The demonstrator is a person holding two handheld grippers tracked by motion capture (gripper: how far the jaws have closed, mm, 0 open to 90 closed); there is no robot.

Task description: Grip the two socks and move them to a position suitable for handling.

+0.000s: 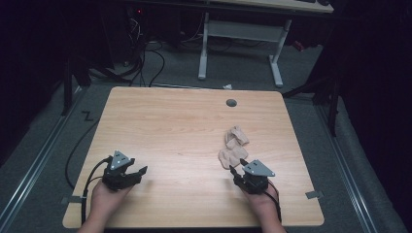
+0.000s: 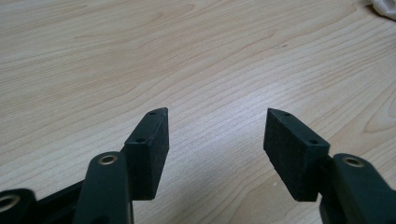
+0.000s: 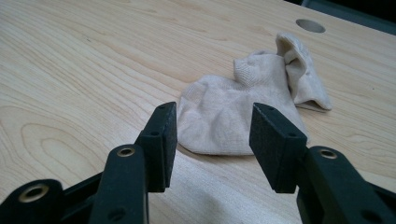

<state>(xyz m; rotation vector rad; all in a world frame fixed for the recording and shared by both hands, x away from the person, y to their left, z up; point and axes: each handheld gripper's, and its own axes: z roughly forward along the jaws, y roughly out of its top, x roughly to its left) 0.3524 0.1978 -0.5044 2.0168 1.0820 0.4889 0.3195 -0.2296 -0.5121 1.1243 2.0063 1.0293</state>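
Two crumpled beige socks (image 1: 234, 144) lie together on the right half of the wooden table (image 1: 170, 126). In the right gripper view the nearer sock (image 3: 219, 123) lies just beyond my jaws, and the second sock (image 3: 301, 74) rests behind it. My right gripper (image 1: 237, 166) (image 3: 212, 109) is open and empty, with its tips close to the nearer sock's edge and no pad touching it. Over bare wood at the front left, my left gripper (image 1: 138, 173) (image 2: 217, 116) is open and holds nothing. A pale bit of sock (image 2: 385, 7) shows at the top right corner of the left gripper view.
A grey cable hole (image 1: 231, 102) (image 3: 310, 25) sits near the table's far edge. Beyond the table, a white-legged desk (image 1: 240, 34) stands over cables on the floor (image 1: 145, 58). Grey tape tabs (image 1: 314, 194) mark the table's front corners.
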